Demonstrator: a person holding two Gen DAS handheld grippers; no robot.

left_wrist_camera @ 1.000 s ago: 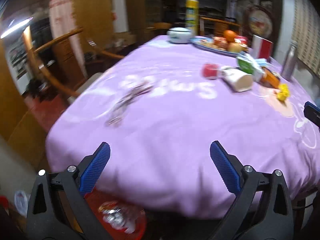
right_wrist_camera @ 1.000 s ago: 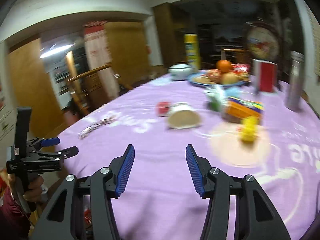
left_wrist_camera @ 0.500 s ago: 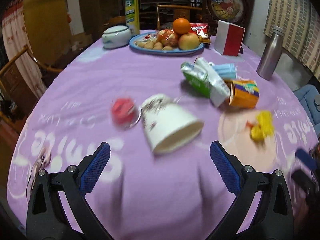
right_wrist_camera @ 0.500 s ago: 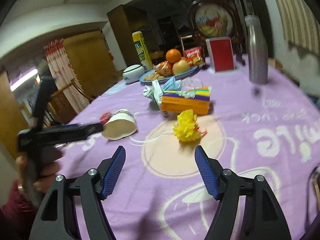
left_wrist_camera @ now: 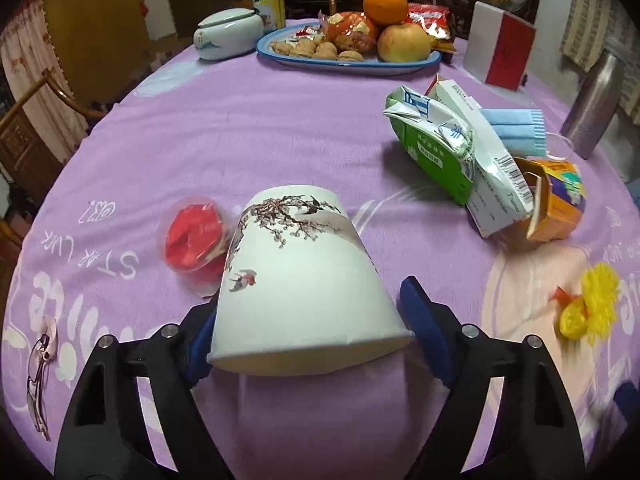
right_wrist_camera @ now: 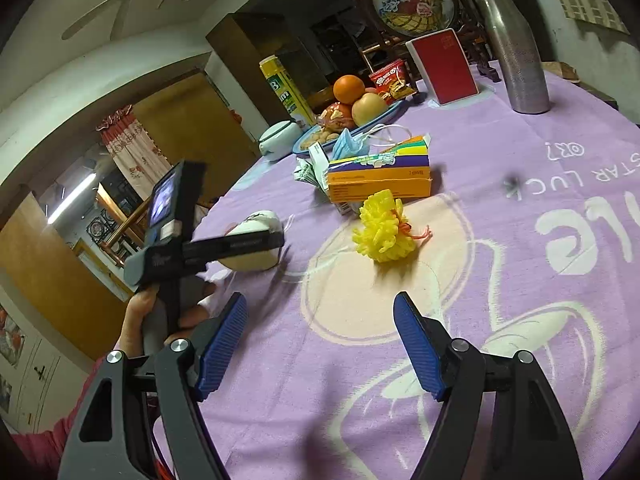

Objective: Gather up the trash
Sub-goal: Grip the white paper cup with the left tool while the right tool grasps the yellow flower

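Left gripper (left_wrist_camera: 308,324): jaws spread on either side of the cup's wide rim end; the right pad stands just clear of the rim, the left pad is partly hidden behind it, so no grip can be confirmed.
Cup (left_wrist_camera: 300,276): white paper, printed with blossom and birds, lying on its side on the cloth, mouth toward the camera.
Red lid (left_wrist_camera: 194,236): just left of the cup, touching or nearly so.
Right gripper (right_wrist_camera: 320,344): jaws wide apart and empty, above the cloth.
Yellow wad (right_wrist_camera: 384,226): ahead of the right gripper, well clear of its pads.
Cartons (left_wrist_camera: 452,140): crushed green-and-white packs leaning on an orange box (right_wrist_camera: 378,180), right of the cup.
Mask (left_wrist_camera: 514,128): blue, behind the cartons.
Cloth (left_wrist_camera: 248,128): purple, printed with white lettering.
Fruit plate (left_wrist_camera: 348,60): far edge, beside a white jar (left_wrist_camera: 226,34).
Flask (right_wrist_camera: 510,40): upright, far right.
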